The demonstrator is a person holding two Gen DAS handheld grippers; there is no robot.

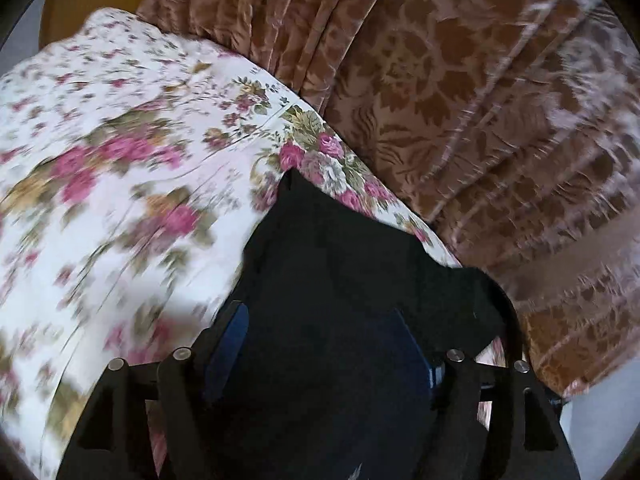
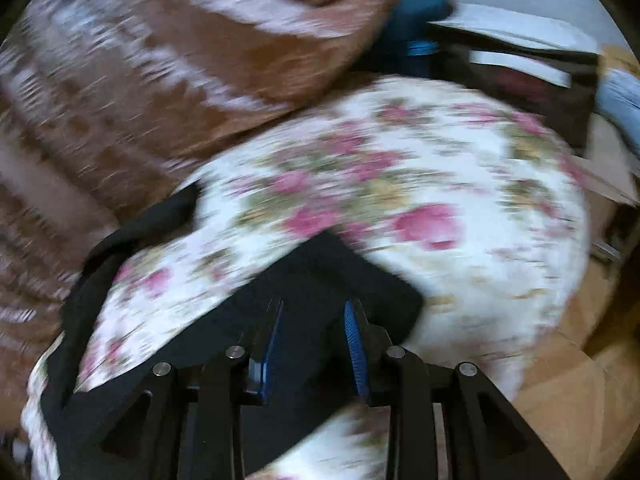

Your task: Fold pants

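Step in hand: a fold of the black pants (image 1: 340, 280) looked just laid or about to be laid; this is a judgement, since both views were blurred by motion.
Pants, place: they lay dark on the floral bedspread (image 1: 120, 140), at its right edge in the left wrist view, beside the brown curtain (image 1: 460, 100); in the right wrist view one strip ran off to the near left.
Left gripper (image 1: 320, 332): its blue pads stood spread wide with black cloth lying between them; no pinch showed.
Right gripper (image 2: 314, 344): its jaws were narrower but apart, black cloth between the blue pads (image 2: 354, 344); whether they pressed the cloth I could not tell.
Next move: probably to take hold of a free edge with both tongs and carry it over evenly, keeping the layers aligned.
In the way: the curtain hung close against the pants' far edge and could catch the cloth; the soft, rumpled bedspread gave an uneven base.
Around: dark boxes or shelves (image 2: 540, 80) stood at the far right, and a wooden floor (image 2: 560, 380) showed at the near right.
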